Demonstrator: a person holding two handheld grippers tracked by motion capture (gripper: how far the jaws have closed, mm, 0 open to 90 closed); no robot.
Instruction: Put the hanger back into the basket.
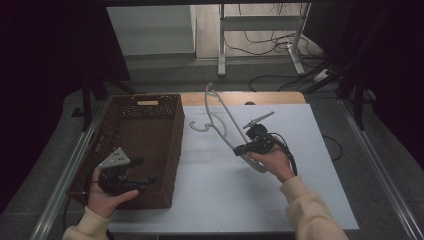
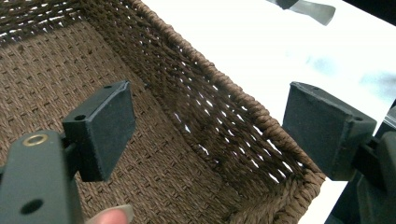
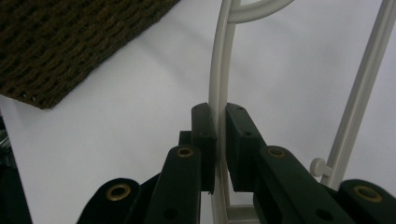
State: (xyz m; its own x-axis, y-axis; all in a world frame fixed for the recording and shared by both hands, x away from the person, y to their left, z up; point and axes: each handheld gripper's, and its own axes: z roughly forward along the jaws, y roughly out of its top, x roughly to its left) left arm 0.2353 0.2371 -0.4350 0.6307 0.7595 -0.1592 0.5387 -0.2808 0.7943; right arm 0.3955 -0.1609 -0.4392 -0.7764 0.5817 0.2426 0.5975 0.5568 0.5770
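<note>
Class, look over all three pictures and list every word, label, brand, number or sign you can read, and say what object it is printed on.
There is no readable text in any view.
The woven basket, the white clothes hanger, the white table surface and both grippers, left gripper and right gripper, carry no visible lettering.
The pale patch on the basket's far rim is blank or too small to read.

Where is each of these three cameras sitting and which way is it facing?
High view: above the person's side, looking forward and down at the table; both forearms and hands show.
Left gripper view: on the left gripper, looking into the basket; a fingertip shows.
Right gripper view: on the right gripper, along the clamped hanger.
Shared: basket and white tabletop.
</note>
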